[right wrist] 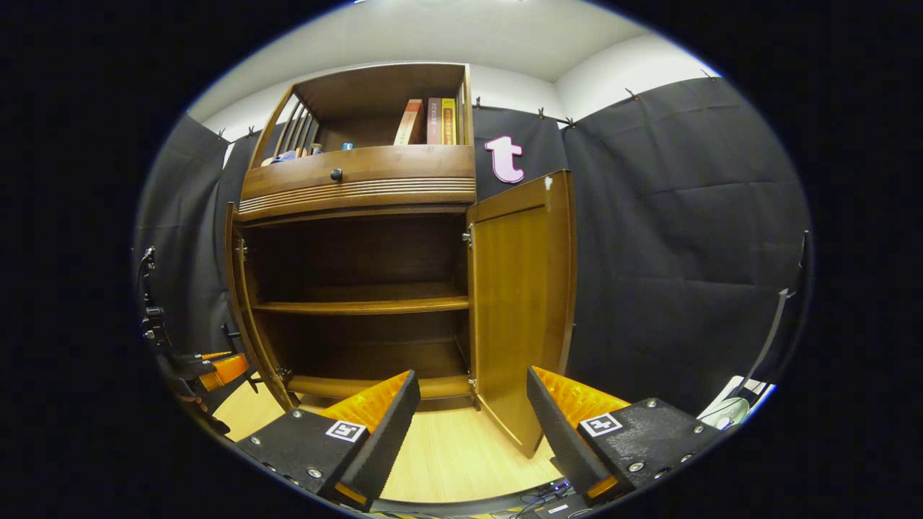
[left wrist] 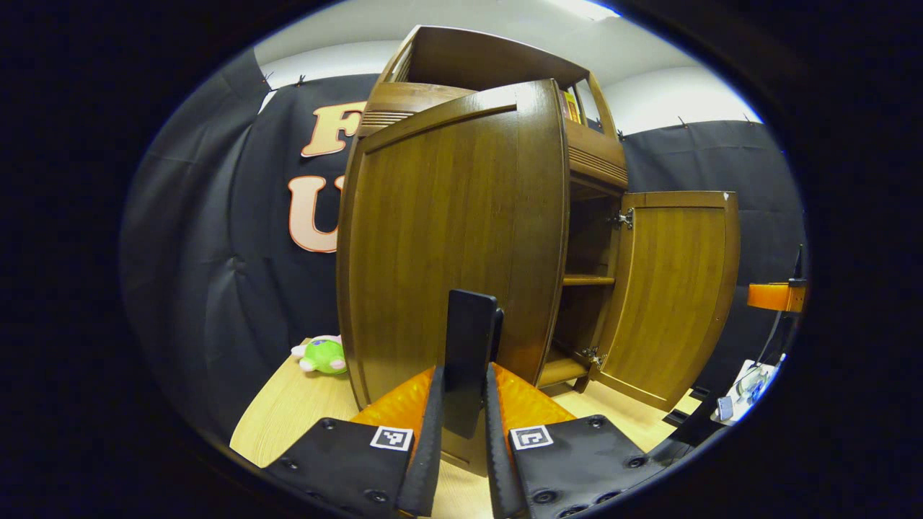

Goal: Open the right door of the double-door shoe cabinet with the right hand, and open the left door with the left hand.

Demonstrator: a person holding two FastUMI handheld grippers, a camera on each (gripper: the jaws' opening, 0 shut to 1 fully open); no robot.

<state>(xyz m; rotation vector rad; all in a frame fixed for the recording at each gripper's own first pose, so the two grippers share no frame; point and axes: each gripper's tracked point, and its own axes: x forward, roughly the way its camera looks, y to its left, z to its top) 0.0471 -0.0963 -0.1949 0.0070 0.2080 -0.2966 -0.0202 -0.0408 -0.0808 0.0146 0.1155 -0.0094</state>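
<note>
The brown wooden shoe cabinet point(right wrist: 360, 180) stands with both doors swung out. In the left gripper view the left door point(left wrist: 447, 231) fills the middle, and my left gripper point(left wrist: 465, 375) is shut on its dark upright handle point(left wrist: 469, 324). The right door point(left wrist: 678, 288) hangs wide open beyond it. In the right gripper view the right door point(right wrist: 523, 303) stands out from its hinges, and the left door point(right wrist: 234, 303) shows edge-on at the left. My right gripper point(right wrist: 469, 425) is open with nothing between its fingers, a short way in front of the cabinet's bare shelves point(right wrist: 360, 306).
A green plush toy point(left wrist: 324, 355) lies on the light wooden floor point(right wrist: 447, 454) left of the cabinet. Books point(right wrist: 429, 121) stand in the top shelf above a drawer with a round knob point(right wrist: 336, 174). Black cloth walls close in on both sides.
</note>
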